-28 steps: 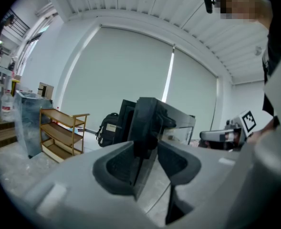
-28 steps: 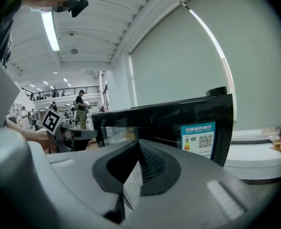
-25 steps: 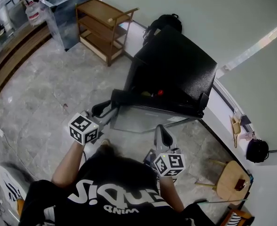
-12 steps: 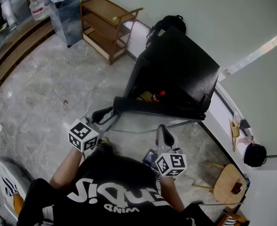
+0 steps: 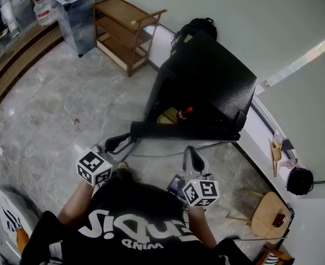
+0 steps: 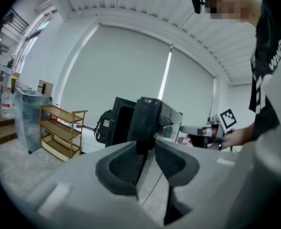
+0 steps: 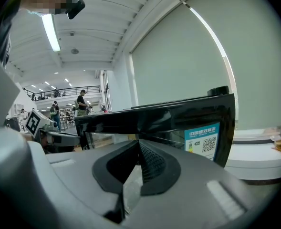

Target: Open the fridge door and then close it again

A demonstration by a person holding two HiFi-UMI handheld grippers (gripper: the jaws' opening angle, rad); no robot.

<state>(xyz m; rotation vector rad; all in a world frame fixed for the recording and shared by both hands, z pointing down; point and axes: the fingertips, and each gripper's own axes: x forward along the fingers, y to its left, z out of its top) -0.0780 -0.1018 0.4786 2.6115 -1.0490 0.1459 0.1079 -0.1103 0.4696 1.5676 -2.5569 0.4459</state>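
Now: boxy black fridge (image 5: 206, 76) near wall, its glossy glass-panelled fridge door (image 5: 184, 130) standing open toward person. Left gripper (image 5: 120, 141) jaws closing on door's free edge. Right gripper (image 5: 191, 158) jaws together, empty, just before glass. Door sticker (image 7: 202, 138): blue Chinese header, QR code. Interior mostly hidden; red-capped bottle (image 5: 185, 112) peeks out.

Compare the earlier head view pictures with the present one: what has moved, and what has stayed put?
The fridge door swung further open, showing more of the inside. The left gripper drew back with it; its jaws are closing with the door's edge between them. The right gripper and the fridge stayed put.
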